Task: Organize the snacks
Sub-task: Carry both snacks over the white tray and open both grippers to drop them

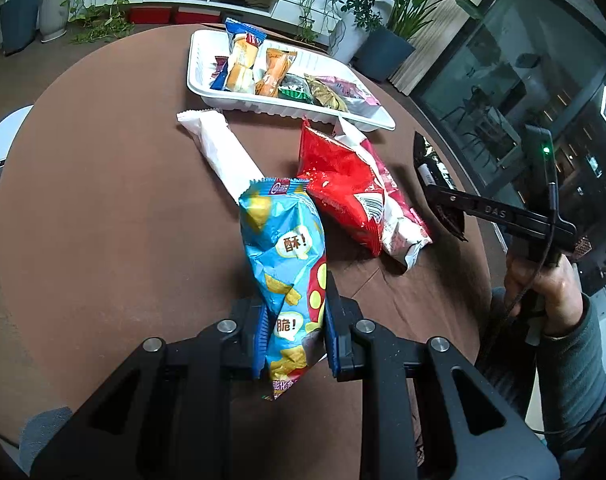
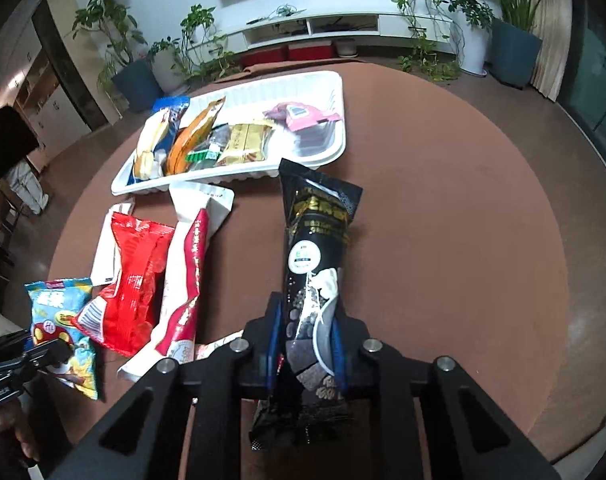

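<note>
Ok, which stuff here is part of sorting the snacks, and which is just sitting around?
Part of the job:
- blue bag, in the left gripper
- black packet, in the right gripper
- red bag
- red-and-white packet
- white packet
- tray

Just around:
- plants
- TV shelf

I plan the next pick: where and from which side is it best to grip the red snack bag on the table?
Probably the red snack bag at its flat sealed top edge, toward the white tray. It is crumpled, leaning on the white-and-red packet, so come from above on its open left side.
</note>
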Available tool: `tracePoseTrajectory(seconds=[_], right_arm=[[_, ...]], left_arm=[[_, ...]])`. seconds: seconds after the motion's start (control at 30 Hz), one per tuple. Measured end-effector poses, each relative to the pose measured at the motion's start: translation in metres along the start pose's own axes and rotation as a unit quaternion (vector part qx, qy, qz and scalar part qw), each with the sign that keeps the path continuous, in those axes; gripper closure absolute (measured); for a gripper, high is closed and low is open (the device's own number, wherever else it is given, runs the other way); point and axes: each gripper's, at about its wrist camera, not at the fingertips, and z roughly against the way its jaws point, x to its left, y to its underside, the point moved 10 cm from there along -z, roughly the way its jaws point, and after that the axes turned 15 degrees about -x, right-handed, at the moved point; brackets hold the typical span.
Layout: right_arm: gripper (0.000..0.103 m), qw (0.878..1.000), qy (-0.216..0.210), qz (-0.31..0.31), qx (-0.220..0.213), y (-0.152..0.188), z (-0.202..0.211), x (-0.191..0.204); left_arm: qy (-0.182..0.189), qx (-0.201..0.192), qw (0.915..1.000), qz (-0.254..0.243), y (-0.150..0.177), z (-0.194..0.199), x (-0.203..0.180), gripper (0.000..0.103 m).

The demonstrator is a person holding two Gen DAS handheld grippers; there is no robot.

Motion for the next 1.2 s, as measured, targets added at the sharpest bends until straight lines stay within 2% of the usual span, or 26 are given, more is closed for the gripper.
tracePoseTrajectory(seconds=[0.23, 0.47, 0.7, 0.87, 1.0, 1.2], right_arm=[[0.08, 0.998, -0.035, -0.055, -0.022, -0.005, 0.029, -0.008], [0.08, 0.993, -0.028, -0.107, -0.038, -0.008, 0.047, -0.043], [0.08, 0.985, 0.002, -0.154, -0.071, -0.031, 0.063, -0.093], [0.08, 0.983, 0.008, -0.155, -0.1, -0.066, 0.071, -0.103], [0.08, 0.983, -0.015, -0.128, -0.131, -0.112, 0.076, -0.081], [0.08, 0.982, -0.083, -0.065, -0.16, -0.177, 0.062, -0.006]], left_arm=[[0.005, -0.006, 1.0, 0.003, -0.005, 0.005, -0.002, 0.082], [0.004, -0.02, 0.9997, 0.013, -0.019, 0.012, 0.006, 0.082], [-0.004, -0.05, 0.9987, 0.012, -0.059, 0.023, 0.018, 0.082], [-0.005, -0.072, 0.9974, -0.008, -0.104, 0.022, 0.016, 0.082], [-0.001, -0.081, 0.9962, -0.032, -0.147, 0.01, 0.007, 0.082], [0.007, -0.082, 0.9947, -0.062, -0.205, -0.017, -0.01, 0.082]])
